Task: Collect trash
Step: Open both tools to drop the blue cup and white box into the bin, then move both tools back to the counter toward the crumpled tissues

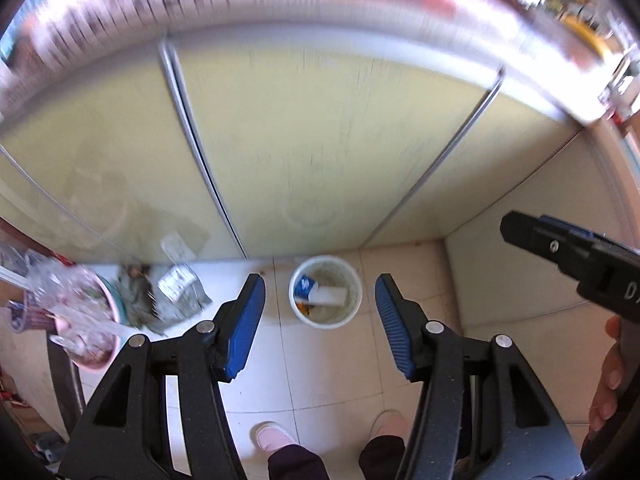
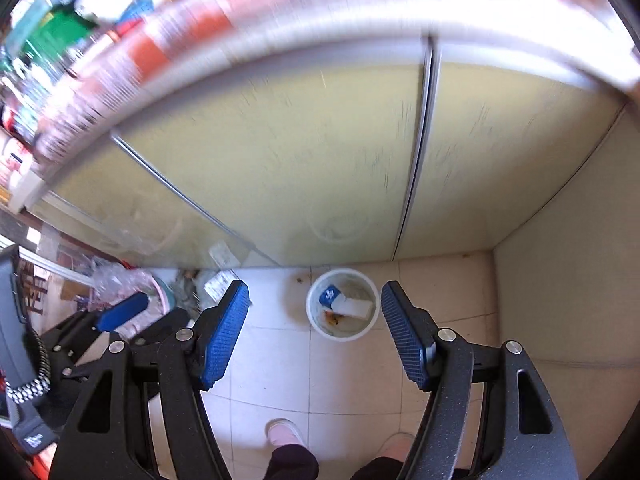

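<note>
A white round bin [image 1: 326, 322] stands on the tiled floor at the foot of the cabinet. Inside it lie a blue-and-white carton [image 1: 304, 286], a white box [image 1: 332, 296] and some orange scraps. My left gripper [image 1: 319, 280] hangs high above the bin, jaws open and nothing between the blue pads. My right gripper [image 2: 315, 286] is also well above the bin [image 2: 343, 336], open and empty. In the left wrist view the right gripper [image 1: 520, 226] pokes in from the right edge. In the right wrist view the left gripper [image 2: 120, 314] shows at the lower left.
A pink basin [image 1: 106, 360] heaped with clear plastic waste sits left of the bin. A grey rag [image 1: 138, 296] and crumpled paper wrappers [image 1: 178, 284] lie beside it. Yellow-green cabinet doors [image 1: 320, 140] rise behind. A person's pink shoes [image 1: 272, 436] stand on the tiles below.
</note>
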`<state>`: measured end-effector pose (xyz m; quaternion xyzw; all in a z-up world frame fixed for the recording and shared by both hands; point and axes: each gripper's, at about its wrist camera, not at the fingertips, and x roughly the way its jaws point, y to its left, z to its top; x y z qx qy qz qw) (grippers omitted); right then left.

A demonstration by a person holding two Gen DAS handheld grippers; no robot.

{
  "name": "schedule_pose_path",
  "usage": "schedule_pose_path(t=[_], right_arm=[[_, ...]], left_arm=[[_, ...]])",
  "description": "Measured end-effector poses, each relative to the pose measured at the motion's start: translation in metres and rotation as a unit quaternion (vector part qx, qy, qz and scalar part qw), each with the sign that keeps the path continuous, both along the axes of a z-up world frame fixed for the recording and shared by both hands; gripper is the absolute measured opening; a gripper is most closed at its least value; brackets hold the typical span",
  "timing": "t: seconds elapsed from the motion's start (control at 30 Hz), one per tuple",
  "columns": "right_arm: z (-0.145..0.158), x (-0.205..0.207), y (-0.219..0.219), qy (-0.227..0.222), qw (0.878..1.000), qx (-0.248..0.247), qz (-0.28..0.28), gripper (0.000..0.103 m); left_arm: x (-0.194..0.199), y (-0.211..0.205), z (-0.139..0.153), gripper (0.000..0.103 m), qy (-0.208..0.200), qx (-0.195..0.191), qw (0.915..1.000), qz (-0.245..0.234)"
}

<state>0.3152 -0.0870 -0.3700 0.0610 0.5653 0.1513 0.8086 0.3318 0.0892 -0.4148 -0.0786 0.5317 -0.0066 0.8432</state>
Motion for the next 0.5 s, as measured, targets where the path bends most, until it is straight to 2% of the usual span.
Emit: schedule_pose_path(t=[0.23, 0.37, 0.5], right_arm=[[0.118, -0.032, 0.002, -0.073, 0.997, -0.009, -0.028, 0.065], [0.181, -0.058, 0.005, -0.122, 0.991, -0.002, -0.052, 0.065], [0.226, -0.081, 0.012, -0.168, 0.983, -0.005, -0.072, 0.067]], left_arm=[[-0.03, 0.019, 0.137, 0.056, -0.082, -0.001, 0.9965, -0.016], [-0.051, 0.032, 0.21, 0.058, -0.138, 0.011, 0.9897, -0.035], [-0.066, 0.042, 0.27, 0.065, -0.188, 0.011, 0.981, -0.044]])
